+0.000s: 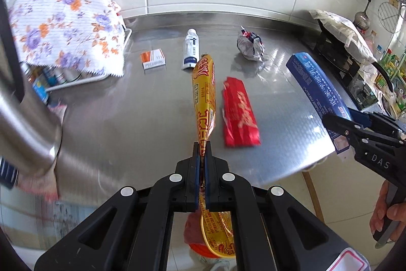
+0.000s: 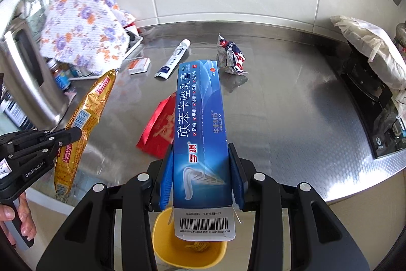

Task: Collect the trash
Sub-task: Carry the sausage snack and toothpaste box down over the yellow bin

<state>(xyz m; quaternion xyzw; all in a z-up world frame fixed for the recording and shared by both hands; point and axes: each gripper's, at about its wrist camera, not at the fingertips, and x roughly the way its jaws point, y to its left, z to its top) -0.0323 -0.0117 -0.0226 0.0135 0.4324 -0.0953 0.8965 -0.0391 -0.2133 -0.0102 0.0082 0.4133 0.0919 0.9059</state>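
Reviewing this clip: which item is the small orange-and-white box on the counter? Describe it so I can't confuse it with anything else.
On the steel counter, look toward the back left, just right of the floral cloth. The small box lies flat there, left of the white tube. It alone is a low flat carton with an orange band; its neighbours are a tube and wrappers.

- Left gripper [image 1: 202, 151] pinches long snack wrapper [image 1: 204, 90], off counter [image 1: 127, 123] edge, above bin [image 2: 162, 240].
- Right gripper [image 2: 200, 169] clamps carton [image 2: 200, 123], its end over that bin.
- On counter: flat packet [image 1: 239, 113] nearest; behind it tube [image 1: 190, 50], small box [image 1: 153, 59] to its left, crumpled wrapper [image 1: 250, 46] to its right.
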